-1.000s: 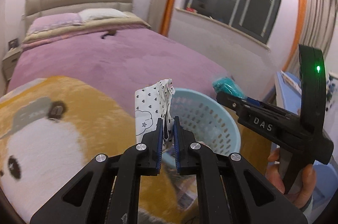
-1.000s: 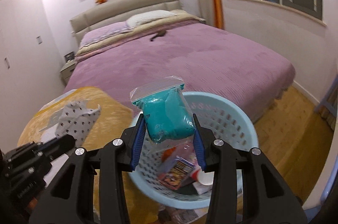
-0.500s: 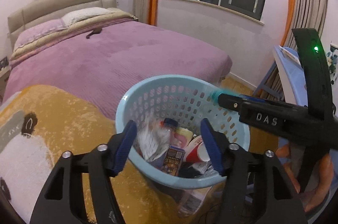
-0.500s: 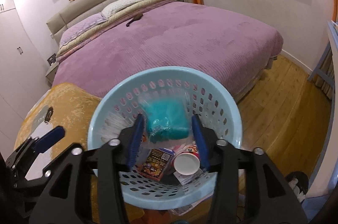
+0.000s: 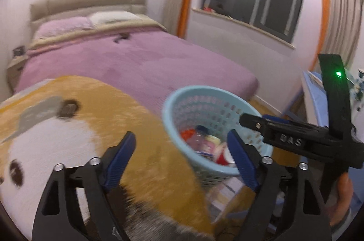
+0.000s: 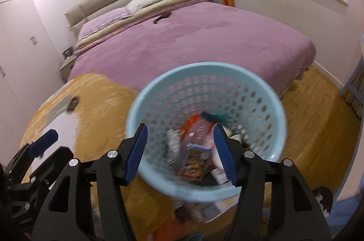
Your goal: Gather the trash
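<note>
left gripper (image 5: pixel 180 155): jaws have just been opening and now stand spread wide, nothing between the blue pads, hanging over the edge of the orange bear blanket (image 5: pixel 95 127)

right gripper (image 6: pixel 180 151): jaws spread too, only opened a touch more just now, nothing pinched, pointing straight down into the basket

basket (image 6: pixel 145 104): light blue, perforated plastic, round, sits on the floor at the foot of the bed; from the left wrist view it's at about 3 o'clock of the blanket

trash (image 6: pixel 193 156): all lying in the bottom of the basket, kinda blurry, but I can make out an orange printed snack packet, a white cup and something teal (image 6: pixel 224 119) at the 1 o'clock side of the pile

bed (image 6: pixel 204 36): purple cover, at 12 o'clock behind the basket, small dark thing lying on it near the pillows

floor (image 6: pixel 318 127): wood planks, at 3 o'clock of the basket

hand (image 5: pixel 343 197): gripping the right gripper's handle, lower right of the left view
</note>
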Action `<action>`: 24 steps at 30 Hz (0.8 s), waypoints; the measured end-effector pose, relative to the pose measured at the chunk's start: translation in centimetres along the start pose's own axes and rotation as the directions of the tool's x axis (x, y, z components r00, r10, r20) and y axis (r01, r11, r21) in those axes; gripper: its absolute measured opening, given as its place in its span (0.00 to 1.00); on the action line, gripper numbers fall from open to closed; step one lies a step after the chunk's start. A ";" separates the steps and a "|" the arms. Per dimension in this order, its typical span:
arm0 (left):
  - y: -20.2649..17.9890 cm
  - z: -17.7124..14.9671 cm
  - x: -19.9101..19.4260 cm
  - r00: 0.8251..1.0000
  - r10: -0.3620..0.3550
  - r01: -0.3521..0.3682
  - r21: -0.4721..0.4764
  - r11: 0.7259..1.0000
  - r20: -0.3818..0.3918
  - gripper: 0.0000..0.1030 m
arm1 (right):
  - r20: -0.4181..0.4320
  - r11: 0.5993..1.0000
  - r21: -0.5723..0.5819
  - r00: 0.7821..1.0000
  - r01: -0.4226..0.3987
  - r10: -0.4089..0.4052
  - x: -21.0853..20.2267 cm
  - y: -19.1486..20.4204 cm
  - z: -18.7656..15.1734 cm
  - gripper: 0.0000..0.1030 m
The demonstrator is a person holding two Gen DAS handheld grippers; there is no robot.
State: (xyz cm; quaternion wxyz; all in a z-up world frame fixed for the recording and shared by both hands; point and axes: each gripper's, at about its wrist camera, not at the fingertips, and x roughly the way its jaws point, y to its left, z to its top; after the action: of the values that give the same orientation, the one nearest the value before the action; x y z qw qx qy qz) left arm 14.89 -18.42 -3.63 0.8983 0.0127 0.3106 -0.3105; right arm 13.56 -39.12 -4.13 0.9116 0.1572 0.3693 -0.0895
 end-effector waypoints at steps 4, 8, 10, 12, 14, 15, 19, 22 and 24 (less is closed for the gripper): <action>1.8 -1.9 -3.1 0.996 0.080 -0.078 -0.045 0.996 0.039 0.83 | 0.026 0.998 -0.060 0.999 -0.021 0.022 -1.6 3.6 -1.3 0.55; 3.7 -3.2 -6.1 0.981 0.179 -0.171 -0.100 0.980 0.081 0.84 | 0.073 0.996 -0.081 0.996 -0.044 0.050 -3.2 6.0 -2.0 0.55; 4.6 -4.0 -7.8 0.960 0.255 -0.242 -0.121 0.963 0.111 0.87 | 0.102 0.995 -0.083 0.993 -0.052 0.060 -3.9 7.0 -2.6 0.55; 5.6 -4.5 -9.1 0.936 0.323 -0.304 -0.139 0.942 0.141 0.88 | 0.159 0.995 -0.090 0.986 -0.034 0.048 -4.6 7.9 -3.4 0.55; 6.2 -5.0 -10.3 0.905 0.386 -0.360 -0.161 0.919 0.179 0.88 | 0.263 0.996 -0.089 0.965 0.011 0.013 -5.8 8.6 -4.4 0.55; 6.4 -5.3 -10.8 0.886 0.417 -0.387 -0.168 0.906 0.205 0.88 | 0.318 0.995 -0.097 0.948 0.032 0.000 -6.4 9.1 -5.0 0.55; 6.5 -5.9 -12.2 0.825 0.494 -0.461 -0.181 0.869 0.275 0.88 | 0.382 0.989 -0.141 0.924 0.054 0.004 -7.6 10.2 -5.7 0.56; 6.4 -6.5 -13.0 0.788 0.525 -0.482 -0.207 0.851 0.321 0.89 | 0.392 0.988 -0.142 0.920 0.057 0.003 -7.7 10.4 -5.9 0.56; 6.2 -6.8 -13.2 0.772 0.541 -0.495 -0.218 0.841 0.335 0.91 | 0.390 0.987 -0.148 0.921 0.060 0.002 -7.3 10.3 -6.5 0.56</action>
State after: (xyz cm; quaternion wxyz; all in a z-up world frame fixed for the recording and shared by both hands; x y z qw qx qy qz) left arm 6.56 -4.66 -2.74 0.9909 -0.0159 0.1310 -0.0283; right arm 7.05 -26.84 -1.11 0.9748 0.0583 0.1892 -0.1029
